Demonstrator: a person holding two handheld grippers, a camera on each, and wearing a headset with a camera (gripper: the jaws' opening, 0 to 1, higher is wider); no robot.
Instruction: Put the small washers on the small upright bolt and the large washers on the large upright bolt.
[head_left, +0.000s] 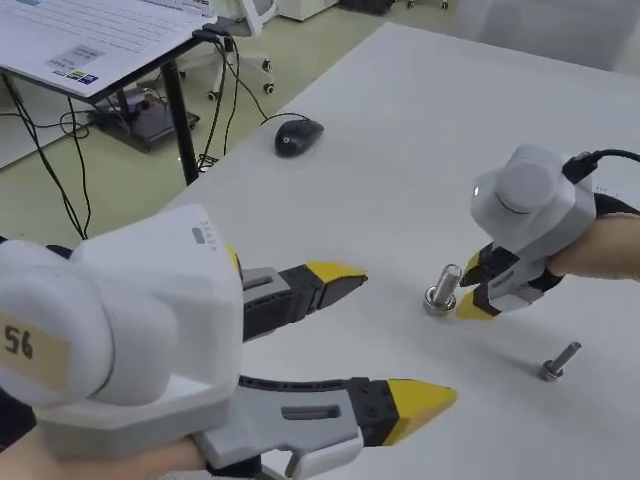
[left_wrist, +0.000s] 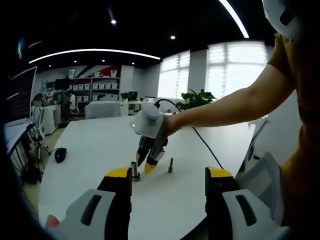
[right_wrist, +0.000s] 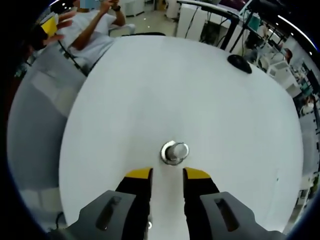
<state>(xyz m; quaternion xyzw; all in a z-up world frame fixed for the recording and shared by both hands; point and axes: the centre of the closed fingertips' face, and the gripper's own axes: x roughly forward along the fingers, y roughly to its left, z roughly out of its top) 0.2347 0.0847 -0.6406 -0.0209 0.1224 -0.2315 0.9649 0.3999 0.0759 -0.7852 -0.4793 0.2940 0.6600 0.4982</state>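
The large bolt (head_left: 442, 288) stands upright on the white table (head_left: 420, 130), with a wide metal ring at its base. My right gripper (head_left: 470, 287) is just to its right, tips low and slightly open with nothing between them. In the right gripper view the large bolt (right_wrist: 174, 152) is seen from above, just beyond the right gripper (right_wrist: 167, 174). The small bolt (head_left: 560, 362) stands tilted nearer the table's front. My left gripper (head_left: 385, 335) hovers wide open and empty in the foreground. In the left gripper view the left gripper (left_wrist: 169, 175) faces the right gripper (left_wrist: 145, 165), large bolt (left_wrist: 134, 171) and small bolt (left_wrist: 171, 165).
A black mouse (head_left: 298, 135) lies near the table's left edge. A laptop (head_left: 90, 35) sits on a side stand with cables hanging below. A person (right_wrist: 95, 25) sits beyond the far end of the table in the right gripper view.
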